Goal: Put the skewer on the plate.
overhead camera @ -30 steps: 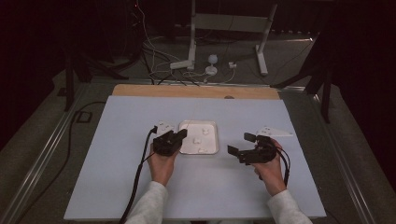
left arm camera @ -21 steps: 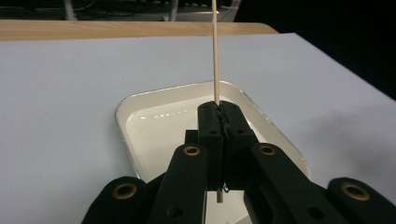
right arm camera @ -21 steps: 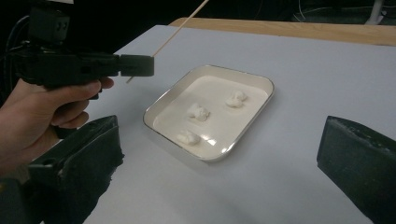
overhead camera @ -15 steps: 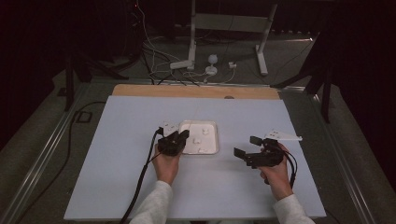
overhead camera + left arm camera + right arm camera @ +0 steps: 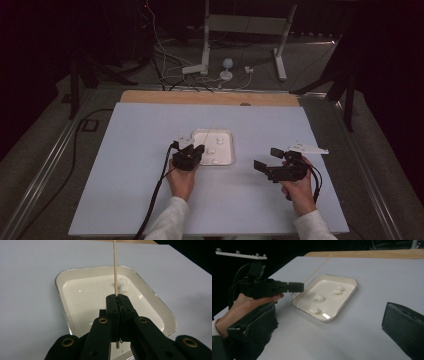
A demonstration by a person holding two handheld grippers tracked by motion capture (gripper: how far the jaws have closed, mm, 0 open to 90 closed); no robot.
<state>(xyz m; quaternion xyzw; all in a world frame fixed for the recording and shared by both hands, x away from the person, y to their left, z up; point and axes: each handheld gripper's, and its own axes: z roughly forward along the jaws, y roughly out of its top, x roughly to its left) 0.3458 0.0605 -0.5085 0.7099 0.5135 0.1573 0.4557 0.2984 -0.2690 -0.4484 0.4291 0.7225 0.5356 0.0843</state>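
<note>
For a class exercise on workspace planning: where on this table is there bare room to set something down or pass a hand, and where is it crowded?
Bare room: the table left of the left gripper, the stretch beyond the tray towards the wooden edge, and the near strip between the forearms. Crowded: the middle, where the left gripper holds a skewer over the tray, with the right gripper nearby.

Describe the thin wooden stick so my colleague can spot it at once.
Start at the pale tabletop, then find the shallow white tray near its middle. At the tray's left edge the left tool is shut on the wooden stick. It is the one long, thin, tan thing; the marshmallow pieces in the tray are short white lumps.
</note>
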